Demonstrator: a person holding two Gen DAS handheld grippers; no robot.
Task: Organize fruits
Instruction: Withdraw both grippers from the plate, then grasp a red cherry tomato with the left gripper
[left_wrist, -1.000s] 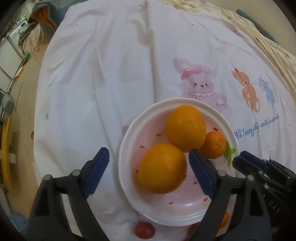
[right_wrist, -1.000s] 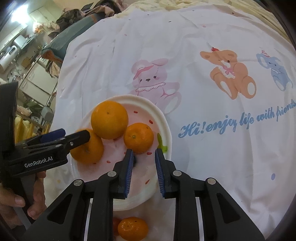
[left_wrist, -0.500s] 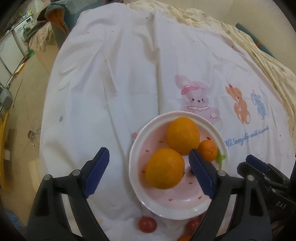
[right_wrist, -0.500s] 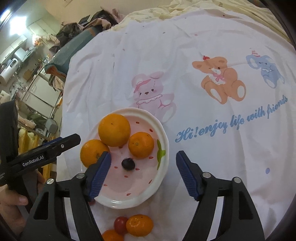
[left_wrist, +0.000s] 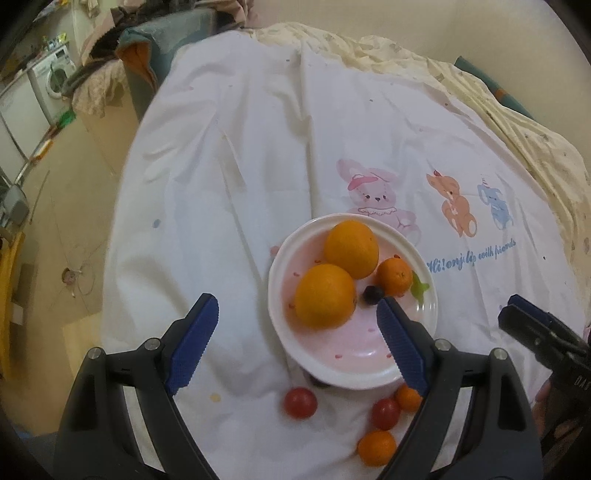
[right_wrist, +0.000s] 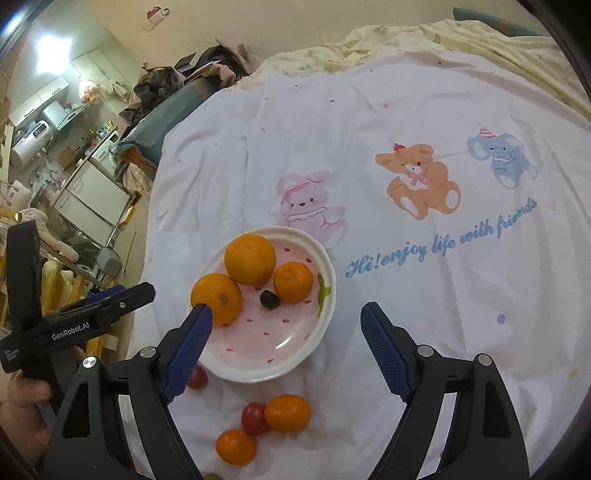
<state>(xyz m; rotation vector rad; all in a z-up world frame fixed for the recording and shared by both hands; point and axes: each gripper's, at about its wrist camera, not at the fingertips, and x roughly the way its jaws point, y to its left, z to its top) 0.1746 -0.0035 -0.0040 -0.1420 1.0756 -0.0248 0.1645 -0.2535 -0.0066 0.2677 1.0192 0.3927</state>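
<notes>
The right gripper (right_wrist: 284, 325), its jaws having just been opening, stands wide and empty above the pink-and-white ceramic plate (right_wrist: 295, 354) holding a small dark grape (right_wrist: 269, 298); the left gripper (left_wrist: 297, 325) gapes empty too.

Beige floor (left_wrist: 74, 229), washing machine (left_wrist: 51, 79) (far left), cream wall (left_wrist: 406, 22).

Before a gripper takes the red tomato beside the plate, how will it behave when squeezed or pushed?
The tomato is round and smooth, so it will probably roll on the cloth when nudged. It looks thin-skinned; hard pads may crush it. Probably light.
</notes>
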